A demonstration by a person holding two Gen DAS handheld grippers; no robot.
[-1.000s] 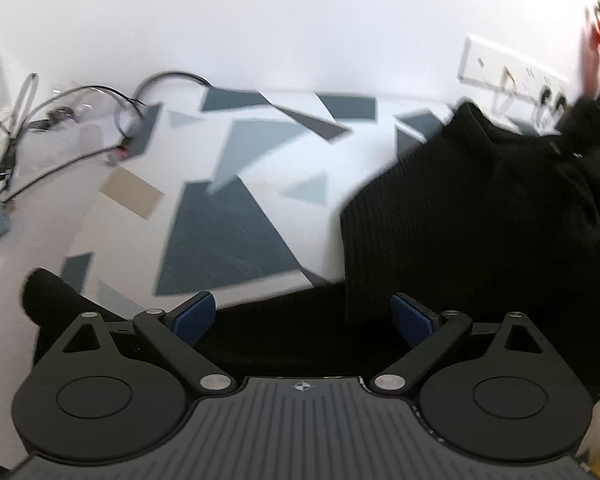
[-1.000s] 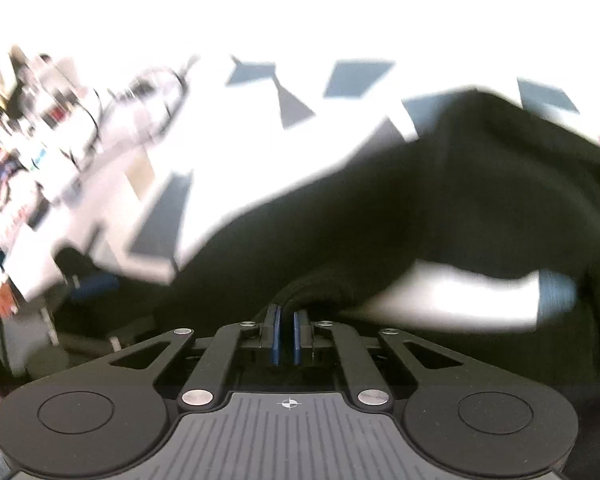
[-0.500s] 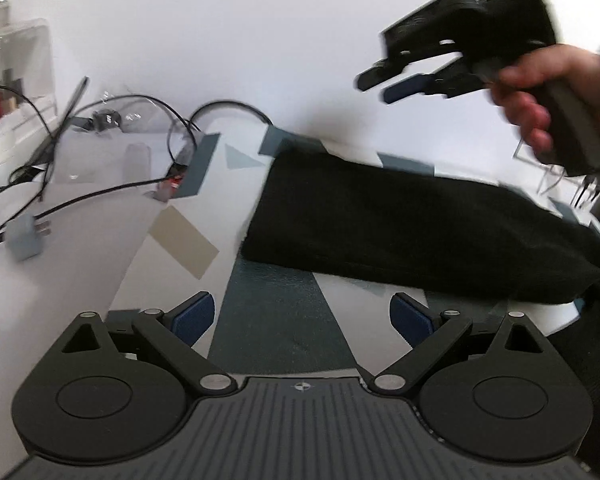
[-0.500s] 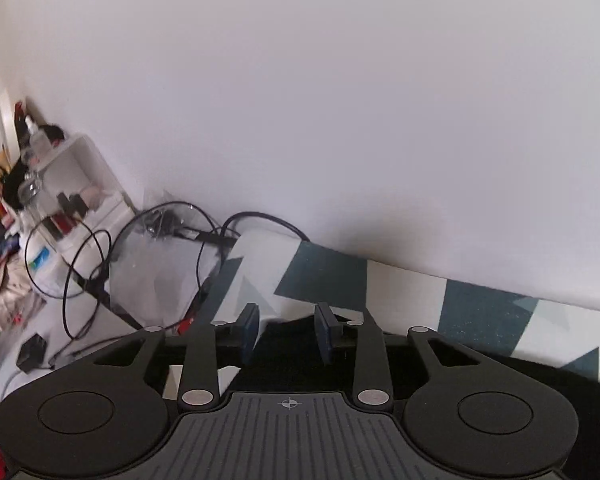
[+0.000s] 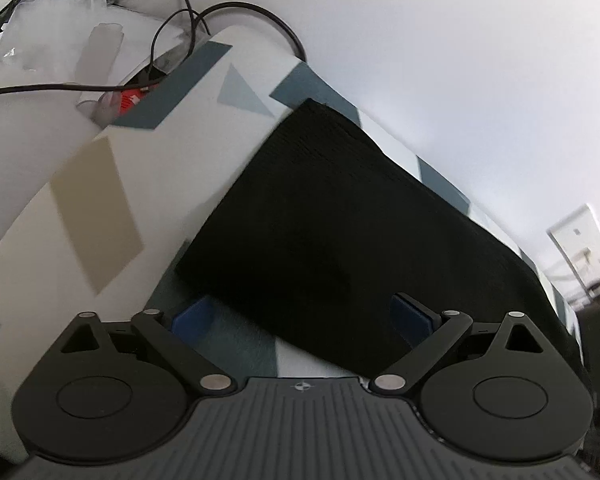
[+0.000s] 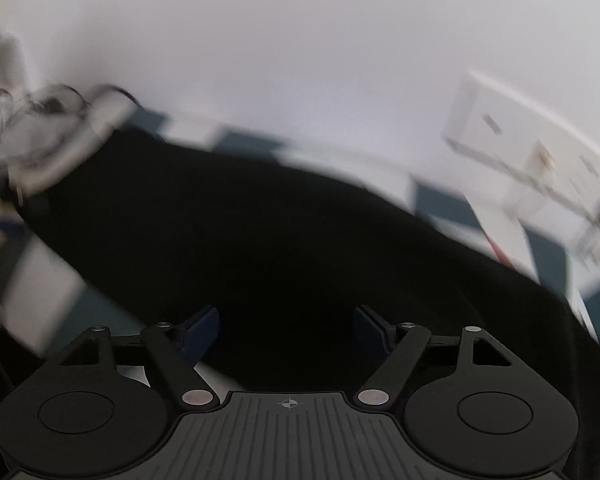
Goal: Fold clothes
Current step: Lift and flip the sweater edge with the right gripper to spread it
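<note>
No text, label, brand or number can be read in either view. The red tag (image 5: pixel 131 98) among the cables (image 5: pixel 172 28) carries pale marks — too small to make out — and the wall plate (image 6: pixel 512 136) is blurred.

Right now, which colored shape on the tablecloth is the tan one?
The tan diamond, left of the black sweater in the left claw's view. It is the only tan patch; the other shapes, like the triangle farther back, are blue-grey.
</note>
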